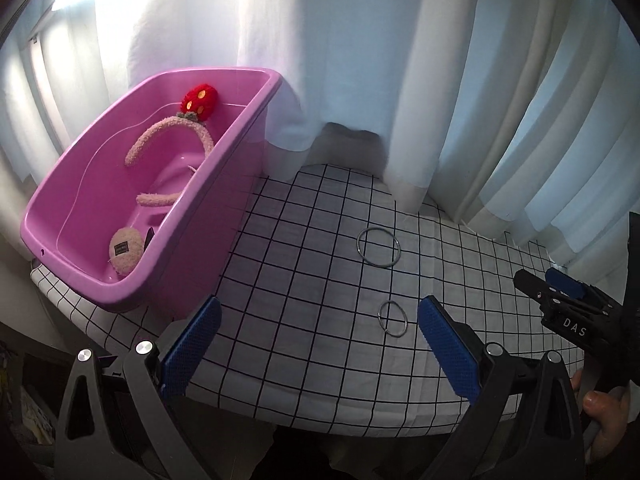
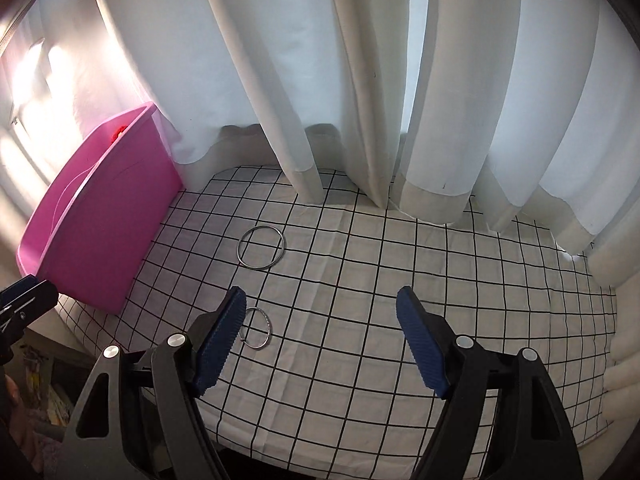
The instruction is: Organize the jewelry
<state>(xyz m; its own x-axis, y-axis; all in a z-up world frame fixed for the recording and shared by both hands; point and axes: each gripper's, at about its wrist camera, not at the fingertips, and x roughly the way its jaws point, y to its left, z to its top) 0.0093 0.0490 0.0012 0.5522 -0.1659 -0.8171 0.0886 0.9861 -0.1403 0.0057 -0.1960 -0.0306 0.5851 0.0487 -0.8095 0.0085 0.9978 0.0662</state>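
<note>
Both the left gripper [image 1: 318,350] and right gripper [image 2: 320,344] gape wide and hold nothing, ready to grab the small ring [image 1: 393,319] at 12 o'clock for the pink tub [image 1: 224,184].

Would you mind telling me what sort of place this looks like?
Probably a home, perhaps a bedroom window nook: white curtains hang to a grid-patterned cloth, beside a pink tub holding a fuzzy headband.

One readable marking: the letters "DAS"

In the left wrist view, white letters "DAS" stand on the black body of the right gripper [image 1: 560,292] with blue finger pads, at the right edge. A small dark label on the round beige plush piece [image 1: 125,252] inside the pink plastic tub [image 1: 224,184] is too small to read.
</note>
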